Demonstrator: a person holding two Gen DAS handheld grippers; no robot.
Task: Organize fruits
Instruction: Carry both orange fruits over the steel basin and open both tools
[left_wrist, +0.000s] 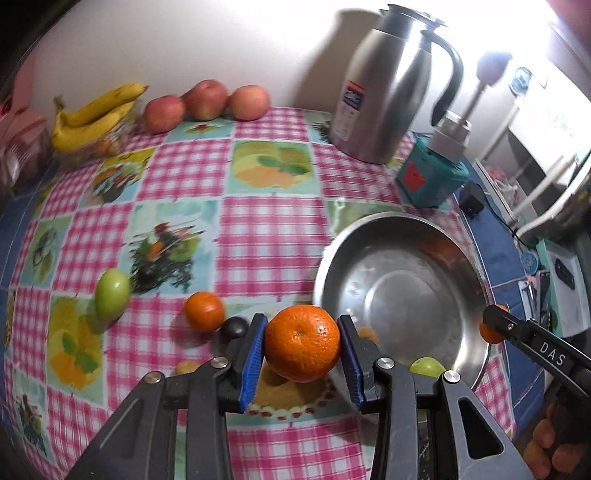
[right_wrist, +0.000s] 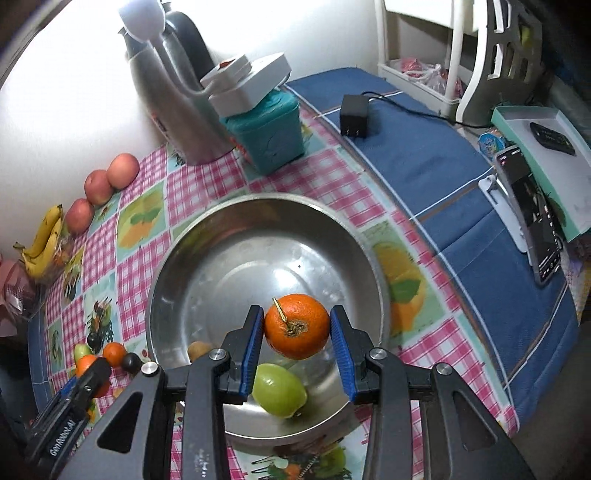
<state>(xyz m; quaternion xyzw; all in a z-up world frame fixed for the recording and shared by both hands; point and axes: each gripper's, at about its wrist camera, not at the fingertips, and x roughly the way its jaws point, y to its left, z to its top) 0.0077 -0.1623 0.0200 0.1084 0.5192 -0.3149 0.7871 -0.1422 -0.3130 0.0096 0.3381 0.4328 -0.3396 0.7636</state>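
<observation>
My left gripper (left_wrist: 303, 332) is shut on an orange mandarin (left_wrist: 302, 354), held above the checked tablecloth just left of the steel bowl (left_wrist: 461, 266). My right gripper (right_wrist: 297, 325) is shut on a second mandarin (right_wrist: 295, 339) with a short stem, over the bowl (right_wrist: 207, 236). A green fruit (right_wrist: 279, 395) lies inside the bowl near its front wall. Loose on the cloth left of the bowl are a green fruit (left_wrist: 112, 294), a small mandarin (left_wrist: 204, 311) and a dark round fruit (left_wrist: 233, 326). A brownish fruit (right_wrist: 199, 350) sits against the bowl's left rim.
Bananas (left_wrist: 92, 114) and three apples (left_wrist: 205, 99) line the back wall. A steel jug (left_wrist: 384, 85) and a teal box (left_wrist: 428, 177) stand behind the bowl. A black charger (right_wrist: 354, 114), a phone (right_wrist: 532, 214) and a tray (right_wrist: 546, 155) lie on the blue cloth to the right.
</observation>
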